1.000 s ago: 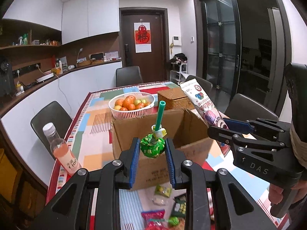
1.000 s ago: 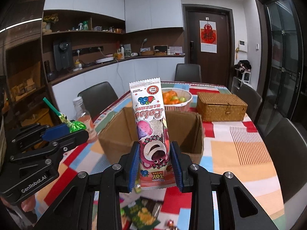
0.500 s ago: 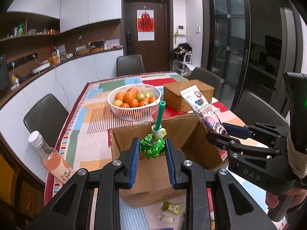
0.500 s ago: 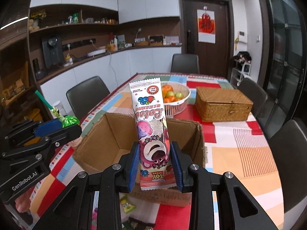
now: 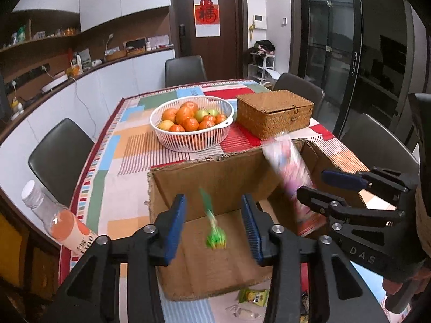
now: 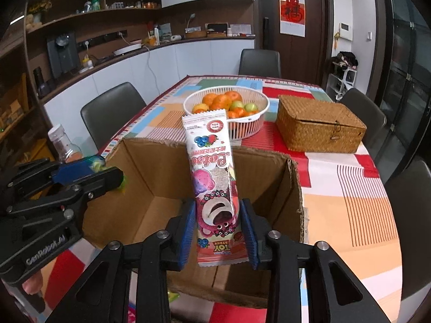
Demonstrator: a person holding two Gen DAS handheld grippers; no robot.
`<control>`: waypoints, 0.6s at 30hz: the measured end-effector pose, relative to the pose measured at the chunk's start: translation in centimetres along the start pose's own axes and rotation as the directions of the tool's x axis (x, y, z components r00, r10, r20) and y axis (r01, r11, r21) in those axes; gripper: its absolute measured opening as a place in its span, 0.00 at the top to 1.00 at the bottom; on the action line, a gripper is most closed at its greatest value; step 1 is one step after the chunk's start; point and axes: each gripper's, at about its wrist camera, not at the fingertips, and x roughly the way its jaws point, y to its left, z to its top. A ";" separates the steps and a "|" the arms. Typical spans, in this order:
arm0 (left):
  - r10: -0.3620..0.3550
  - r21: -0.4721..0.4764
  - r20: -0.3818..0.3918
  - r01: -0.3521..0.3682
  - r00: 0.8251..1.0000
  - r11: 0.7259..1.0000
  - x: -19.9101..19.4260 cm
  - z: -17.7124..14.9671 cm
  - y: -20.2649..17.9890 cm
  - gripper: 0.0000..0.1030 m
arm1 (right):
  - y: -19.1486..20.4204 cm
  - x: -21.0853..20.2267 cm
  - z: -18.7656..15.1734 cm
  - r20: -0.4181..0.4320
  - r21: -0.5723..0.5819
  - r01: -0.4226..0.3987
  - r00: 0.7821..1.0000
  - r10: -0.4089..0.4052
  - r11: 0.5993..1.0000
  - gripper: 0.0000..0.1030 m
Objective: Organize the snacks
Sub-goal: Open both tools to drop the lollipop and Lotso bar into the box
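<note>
An open cardboard box [image 5: 188, 183] [image 6: 140, 167] stands on the table below both grippers. My left gripper [image 5: 214, 228] is open; the green-wrapped lollipop [image 5: 214, 235] is blurred between its fingers, falling into the box. My right gripper [image 6: 218, 231] has opened wider around the pink Lotso snack packet [image 6: 212, 177], which stands loosely between the fingers, tilted over the box. In the left wrist view the packet [image 5: 288, 172] is blurred over the box's right side. The right gripper [image 5: 334, 188] shows there too, and the left gripper [image 6: 89, 173] in the right wrist view.
A white basket of oranges [image 5: 191, 123] and a wicker box [image 5: 274, 113] stand behind the cardboard box. A bottle with orange drink [image 5: 59, 223] lies at the table's left edge. Small snack packets [image 5: 253, 296] lie in front of the box. Chairs surround the table.
Both grippers moved forward over the box. The left gripper opened and let the lollipop go. The right gripper's fingers spread and the packet has started to slip.
</note>
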 end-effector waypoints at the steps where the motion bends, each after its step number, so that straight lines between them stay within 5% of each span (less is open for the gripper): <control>1: 0.003 -0.002 0.005 -0.003 1.000 1.000 -0.4 -0.2 -0.1 0.57 | 0.0 -0.3 -0.1 0.009 0.000 0.008 1.000 -0.008 1.000 0.56; 18: 0.007 -0.021 0.061 -0.006 0.998 1.000 -8.6 -5.0 -0.1 0.45 | 3.3 -7.4 -4.2 0.089 -0.101 -0.016 0.996 0.025 0.995 0.46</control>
